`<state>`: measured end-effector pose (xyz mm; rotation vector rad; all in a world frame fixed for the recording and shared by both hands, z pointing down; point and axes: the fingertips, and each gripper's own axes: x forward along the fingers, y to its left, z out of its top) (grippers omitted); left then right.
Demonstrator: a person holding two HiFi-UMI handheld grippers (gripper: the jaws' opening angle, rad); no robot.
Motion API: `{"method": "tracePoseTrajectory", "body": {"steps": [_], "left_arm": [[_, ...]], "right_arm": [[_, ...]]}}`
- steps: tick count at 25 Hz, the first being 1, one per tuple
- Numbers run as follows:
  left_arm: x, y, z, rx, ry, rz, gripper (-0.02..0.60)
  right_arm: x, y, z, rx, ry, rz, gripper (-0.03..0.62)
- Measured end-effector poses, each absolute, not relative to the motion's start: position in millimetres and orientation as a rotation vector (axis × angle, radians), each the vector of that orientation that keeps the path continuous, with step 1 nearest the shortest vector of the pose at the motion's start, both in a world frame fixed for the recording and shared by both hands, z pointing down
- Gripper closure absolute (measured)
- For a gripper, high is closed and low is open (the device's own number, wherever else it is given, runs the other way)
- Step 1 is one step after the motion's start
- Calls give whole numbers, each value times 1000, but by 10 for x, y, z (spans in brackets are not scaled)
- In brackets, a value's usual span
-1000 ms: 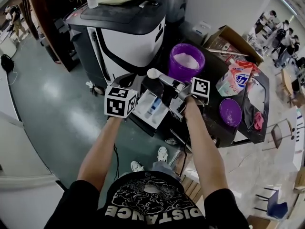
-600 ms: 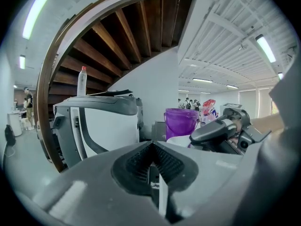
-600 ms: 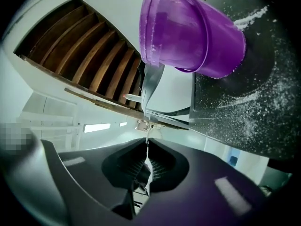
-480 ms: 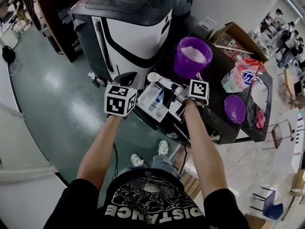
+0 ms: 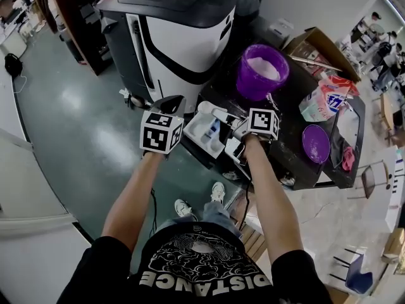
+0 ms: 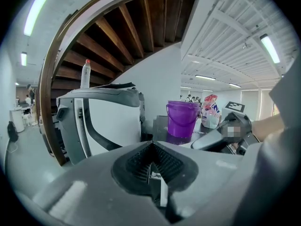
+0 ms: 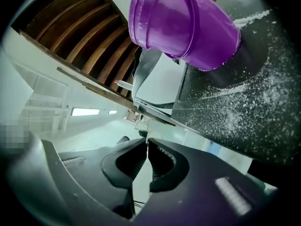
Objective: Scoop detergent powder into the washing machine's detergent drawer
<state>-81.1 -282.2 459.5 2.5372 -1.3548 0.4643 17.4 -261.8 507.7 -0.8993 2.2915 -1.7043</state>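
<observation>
In the head view my right gripper [image 5: 233,121] is shut on the handle of a white scoop [image 5: 205,108], whose bowl hangs over the far end of the open white detergent drawer [image 5: 201,133]. That drawer juts out from the black washing machine [image 5: 285,160]. A purple bucket [image 5: 261,72] of white powder stands on the black top just beyond. In the right gripper view the right gripper [image 7: 146,142] has its jaws together on a thin white strip, below the purple bucket [image 7: 183,18]. My left gripper [image 5: 172,101] is shut and holds nothing, left of the drawer; the left gripper view shows the left gripper [image 6: 151,166] with its pads together.
A purple lid [image 5: 315,144] and a detergent bag [image 5: 319,101] lie on the black top, which is strewn with spilled powder [image 7: 244,98]. A white and black machine [image 5: 180,30] stands behind the drawer. A cardboard box [image 5: 316,48] is at the back right.
The right gripper has carried the scoop away from the purple bucket and down, closer over the drawer. The left gripper has stayed beside the drawer.
</observation>
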Motion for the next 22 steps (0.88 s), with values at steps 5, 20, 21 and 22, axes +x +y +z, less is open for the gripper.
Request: {"method": "tracePoseTrajectory", "body": {"steps": [5, 20, 21, 22], "left_arm": [[-858, -2793, 4675, 2521, -1354, 475, 581], [-914, -2748, 4784, 2504, -1347, 491, 581], [-920, -2748, 4778, 2503, -1348, 490, 581], [-924, -2747, 4772, 2503, -1349, 489, 581]], "right_arm": [[158, -2581, 5237, -992, 2386, -1693, 557], [87, -2528, 5572, -1263, 2728, -1597, 557], [85, -2528, 5588, -1278, 2751, -1588, 557], [85, -2526, 5606, -1294, 2775, -1578, 557]]}}
